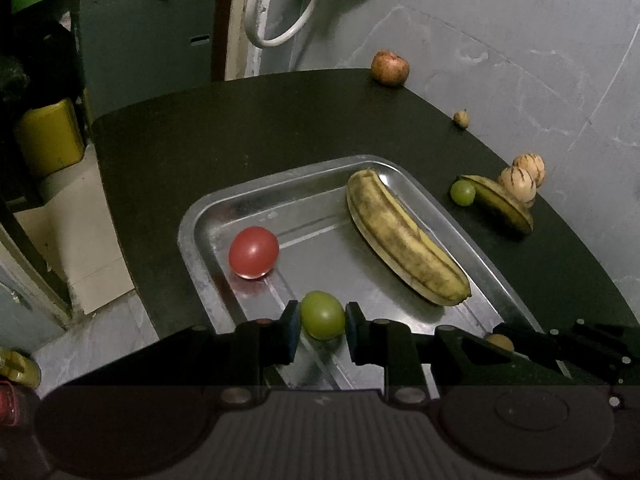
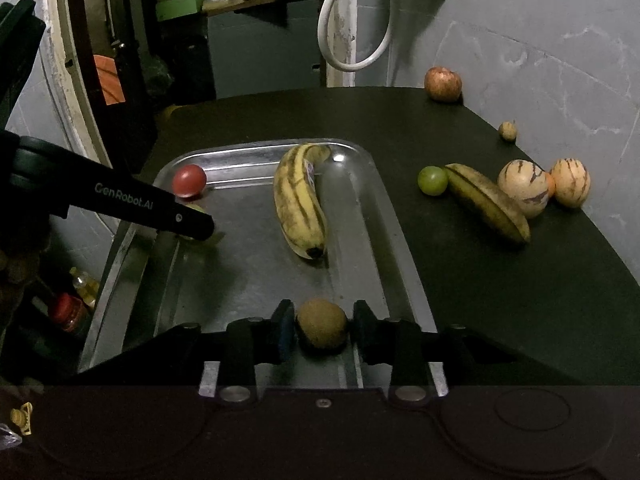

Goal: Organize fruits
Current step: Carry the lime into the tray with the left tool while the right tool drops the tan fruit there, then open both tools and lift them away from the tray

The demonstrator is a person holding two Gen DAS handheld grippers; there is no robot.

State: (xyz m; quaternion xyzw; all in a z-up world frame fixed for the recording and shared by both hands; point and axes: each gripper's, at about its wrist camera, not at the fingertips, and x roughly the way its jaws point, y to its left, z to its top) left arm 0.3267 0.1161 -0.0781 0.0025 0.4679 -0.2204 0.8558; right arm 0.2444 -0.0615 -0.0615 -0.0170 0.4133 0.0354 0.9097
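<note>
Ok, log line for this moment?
left claw: shut on green fruit | right claw: open around brown fruit on tray | tray also: banana, red fruit | striped fruits on table

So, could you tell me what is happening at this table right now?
A person is sorting fruit into a metal tray with two hand-held grippers. The left gripper has a green fruit between its fingers, low over the tray. The right gripper brackets a brown kiwi-like fruit, with a slight gap on one side. A banana and a red tomato already lie in the tray; several fruits remain on the dark table.
</note>
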